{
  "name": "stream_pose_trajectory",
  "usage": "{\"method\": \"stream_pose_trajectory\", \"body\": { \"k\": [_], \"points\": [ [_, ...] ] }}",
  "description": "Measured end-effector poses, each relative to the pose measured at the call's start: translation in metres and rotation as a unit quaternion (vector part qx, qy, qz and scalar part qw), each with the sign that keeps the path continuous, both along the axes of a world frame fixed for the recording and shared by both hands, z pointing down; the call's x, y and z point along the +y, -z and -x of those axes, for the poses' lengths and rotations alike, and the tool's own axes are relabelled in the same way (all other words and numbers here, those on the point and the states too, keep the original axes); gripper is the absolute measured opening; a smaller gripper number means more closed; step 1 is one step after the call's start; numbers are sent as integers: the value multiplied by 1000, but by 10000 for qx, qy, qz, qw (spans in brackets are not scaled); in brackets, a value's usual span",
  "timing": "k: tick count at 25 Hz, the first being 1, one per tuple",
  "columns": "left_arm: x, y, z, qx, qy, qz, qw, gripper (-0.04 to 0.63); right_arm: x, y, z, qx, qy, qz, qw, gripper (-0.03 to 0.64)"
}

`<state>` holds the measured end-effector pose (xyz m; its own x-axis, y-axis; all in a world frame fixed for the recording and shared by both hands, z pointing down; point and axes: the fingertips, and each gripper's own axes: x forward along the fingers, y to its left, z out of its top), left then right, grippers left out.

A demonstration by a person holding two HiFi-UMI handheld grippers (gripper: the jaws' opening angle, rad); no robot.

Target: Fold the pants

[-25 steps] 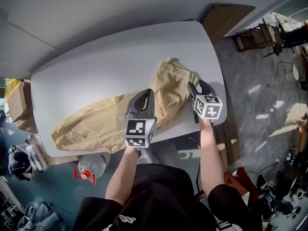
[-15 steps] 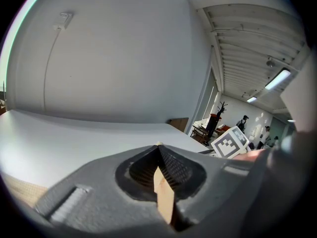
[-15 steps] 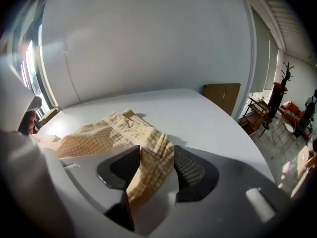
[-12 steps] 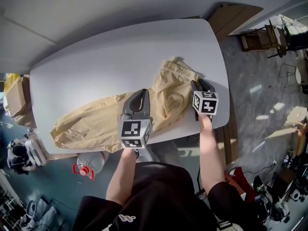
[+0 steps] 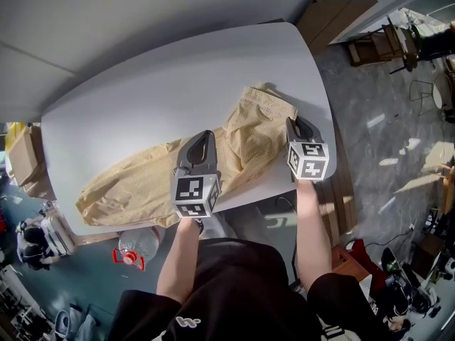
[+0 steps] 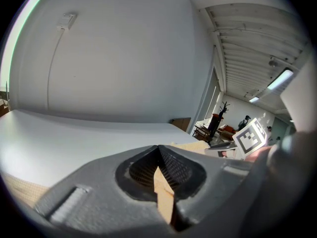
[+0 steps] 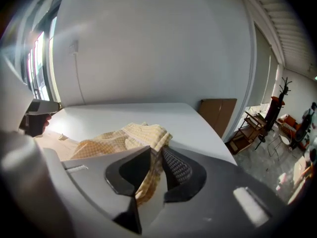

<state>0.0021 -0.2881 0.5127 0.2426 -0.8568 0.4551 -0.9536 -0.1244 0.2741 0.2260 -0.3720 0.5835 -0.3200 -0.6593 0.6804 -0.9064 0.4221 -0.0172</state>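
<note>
Tan pants point(image 5: 142, 180) lie along the bench's point(image 5: 142, 84) near edge. Gripper views alone reveal the pinches: left gripper point(image 6: 158, 155) clamped on a fold, right gripper point(image 7: 154, 157), jaws just closing, nipping the waist.

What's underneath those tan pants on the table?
The pants lie on a white table, whose top shows beyond them. Whether anything small sits beneath the cloth cannot be seen, because the fabric covers that part.

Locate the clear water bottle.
Head view, lower left: the water bottle sits on the floor just off the table's near edge, below the pants, beside the person's left forearm.
</note>
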Motion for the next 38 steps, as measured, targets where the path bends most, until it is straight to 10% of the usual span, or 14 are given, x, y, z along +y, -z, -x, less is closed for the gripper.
{"method": "stream_pose_trajectory", "body": {
  "k": [14, 24, 26, 29, 38],
  "points": [
    [25, -5, -60, 136, -967, -41, 9952, 2, 102, -7, -114, 82, -1790, -7, 9838, 78],
    [48, 2, -67, 168, -1207, -87, 9925, 2, 116, -39, -133, 240, -2054, 269, 9780, 115],
    [50, 7, -60, 149, -1151, -152, 9931, 2, 114, -16, -130, 186, -2090, 8, 9777, 246],
    [52, 17, -46, 138, -1011, -263, 9944, 2, 104, 34, -117, 119, -1837, -696, 9804, 244],
    [64, 67, -14, 196, -610, -777, 9949, 2, 95, 186, -19, -836, -340, -2615, 9610, 89]
  ]
}}
